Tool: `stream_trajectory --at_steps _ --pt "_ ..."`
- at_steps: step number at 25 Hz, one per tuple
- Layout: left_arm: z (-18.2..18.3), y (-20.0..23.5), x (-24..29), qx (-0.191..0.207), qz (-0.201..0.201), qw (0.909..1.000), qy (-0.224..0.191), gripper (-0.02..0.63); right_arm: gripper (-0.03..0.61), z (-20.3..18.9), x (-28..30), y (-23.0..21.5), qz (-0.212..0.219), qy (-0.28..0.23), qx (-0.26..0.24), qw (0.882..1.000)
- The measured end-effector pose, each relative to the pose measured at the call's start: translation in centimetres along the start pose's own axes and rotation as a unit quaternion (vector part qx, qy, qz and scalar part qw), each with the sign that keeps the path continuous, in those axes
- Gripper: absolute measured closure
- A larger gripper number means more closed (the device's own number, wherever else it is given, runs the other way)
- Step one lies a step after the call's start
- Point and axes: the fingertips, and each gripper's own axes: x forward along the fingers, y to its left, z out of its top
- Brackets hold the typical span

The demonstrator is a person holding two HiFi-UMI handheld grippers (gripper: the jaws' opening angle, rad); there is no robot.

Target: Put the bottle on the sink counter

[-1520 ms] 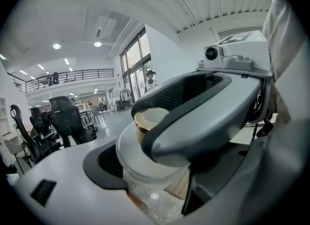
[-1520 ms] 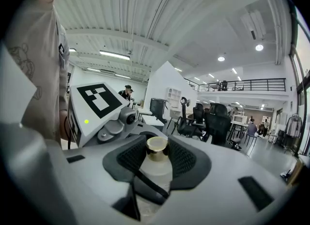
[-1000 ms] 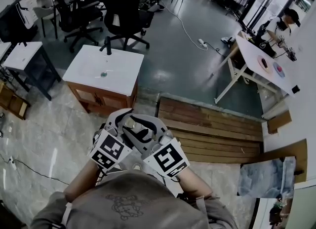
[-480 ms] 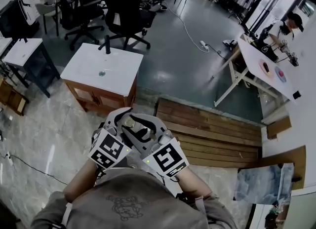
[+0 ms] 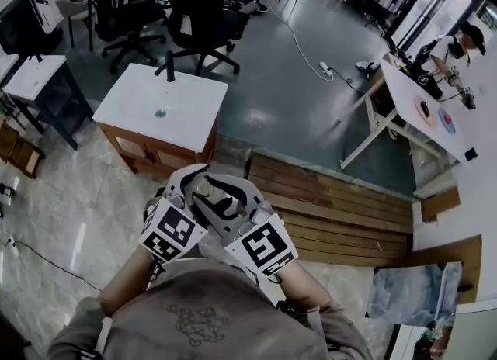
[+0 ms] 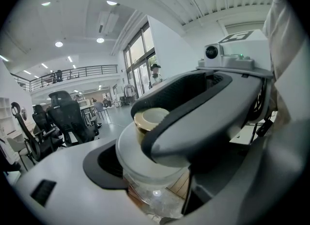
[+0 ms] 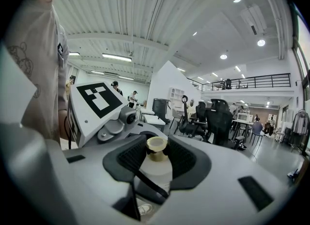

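A clear bottle with a gold cap (image 5: 205, 190) is held between both grippers, low in the head view, close to my body. My left gripper (image 5: 189, 188) is shut on its body, with the clear glass (image 6: 152, 180) wedged between the jaws. My right gripper (image 7: 157, 158) is shut on the neck, its black pads (image 7: 133, 157) flanking the gold cap (image 7: 157, 146). The sink counter (image 5: 186, 106) is a white top on a wooden cabinet with a black faucet (image 5: 169, 66). It stands ahead and to the left, well apart from the grippers.
Black office chairs (image 5: 194, 17) stand behind the counter. A wooden slat platform (image 5: 334, 203) lies to the right on the floor. A white table (image 5: 411, 106) with a person beside it is at far right, a small white table (image 5: 27, 75) at far left. A cable (image 5: 299, 44) crosses the floor.
Both grippers keep the same hold on the bottle. The room has shifted only slightly in the head view; the counter sits a little higher and further left.
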Motion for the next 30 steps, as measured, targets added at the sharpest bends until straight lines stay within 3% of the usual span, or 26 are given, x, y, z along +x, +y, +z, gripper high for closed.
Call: stream_trajectory --at_steps 18,30 --pt "-2.6 9.1 5.0 -0.010 -0.010 0.9997 0.022 0.288 0.437 -1.8 8.1 -7.0 0.004 0.015 0.022 1.000" --pt "-3.5 20.2 10.3 -0.029 -0.026 0.9987 0.031 0.288 0.436 -2.1 17.2 -15.7 0.006 0.045 0.041 0.998"
